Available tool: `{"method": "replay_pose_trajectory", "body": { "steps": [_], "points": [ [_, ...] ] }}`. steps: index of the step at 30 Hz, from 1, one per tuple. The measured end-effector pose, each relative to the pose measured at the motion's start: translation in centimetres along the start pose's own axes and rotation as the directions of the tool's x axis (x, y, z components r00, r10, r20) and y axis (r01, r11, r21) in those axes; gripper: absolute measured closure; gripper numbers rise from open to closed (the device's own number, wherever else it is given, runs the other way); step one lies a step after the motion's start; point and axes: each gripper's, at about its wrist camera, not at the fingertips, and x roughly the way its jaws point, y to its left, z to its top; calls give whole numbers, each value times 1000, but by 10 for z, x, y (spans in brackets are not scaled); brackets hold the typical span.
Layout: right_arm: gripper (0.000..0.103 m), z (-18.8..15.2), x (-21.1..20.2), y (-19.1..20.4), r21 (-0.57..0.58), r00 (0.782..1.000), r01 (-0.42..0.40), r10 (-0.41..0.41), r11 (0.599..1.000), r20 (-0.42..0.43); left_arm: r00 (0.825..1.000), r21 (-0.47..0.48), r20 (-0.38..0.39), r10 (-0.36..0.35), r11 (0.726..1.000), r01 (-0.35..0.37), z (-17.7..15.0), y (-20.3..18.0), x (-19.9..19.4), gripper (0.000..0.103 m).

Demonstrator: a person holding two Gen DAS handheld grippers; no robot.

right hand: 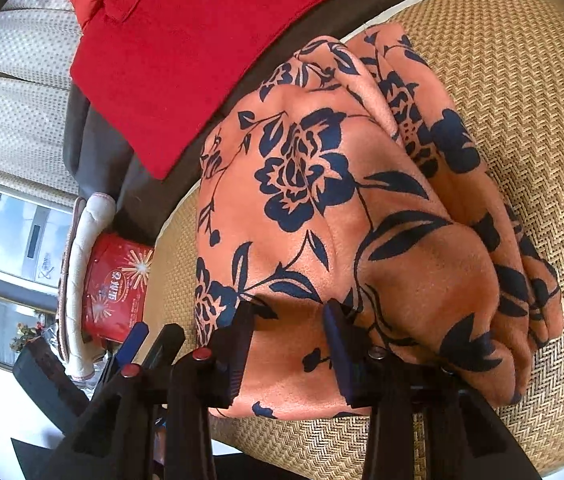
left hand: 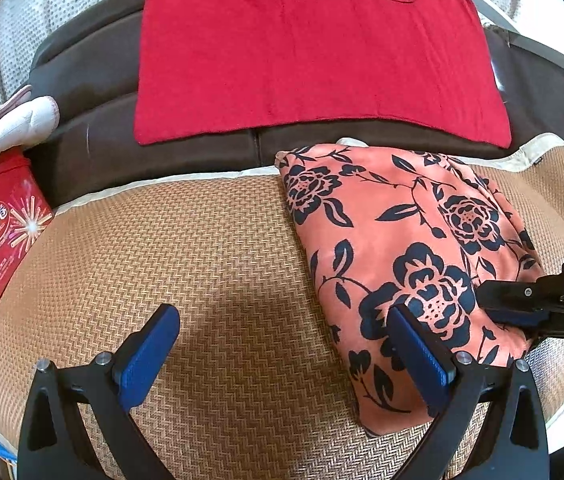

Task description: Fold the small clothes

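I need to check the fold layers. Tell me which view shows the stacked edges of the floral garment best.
The right wrist view. There the floral garment fills the frame, and its stacked folds show as separate ridges along the right side on the woven mat. The left wrist view shows it mostly from above as one smooth bundle, with few layer edges visible.

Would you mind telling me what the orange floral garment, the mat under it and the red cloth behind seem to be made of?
The floral garment looks like soft, matte brushed fabric, perhaps velour: its surface shows a fine nap and rounded folds. The mat appears woven from rattan or bamboo strips, given its tan herringbone weave and cloth edging. The red cloth seems a matte woven or terry textile with stitched hems; the fibre is unclear.
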Motion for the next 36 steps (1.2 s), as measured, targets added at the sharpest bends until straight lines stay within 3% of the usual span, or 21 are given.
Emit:
{"method": "replay_pose_trajectory", "body": {
  "steps": [18, 36],
  "points": [
    [62, 5, -8, -16, 24, 997, -65, 66, 998, -41, 1000, 33, -7, 0, 999, 0, 7, -15, 16, 0],
    [62, 1, -13, -18, 25, 997, -70, 71, 997, -40, 1000, 24, -14, -14, 1000, 14, 10, -16, 24, 0]
  ]
}}
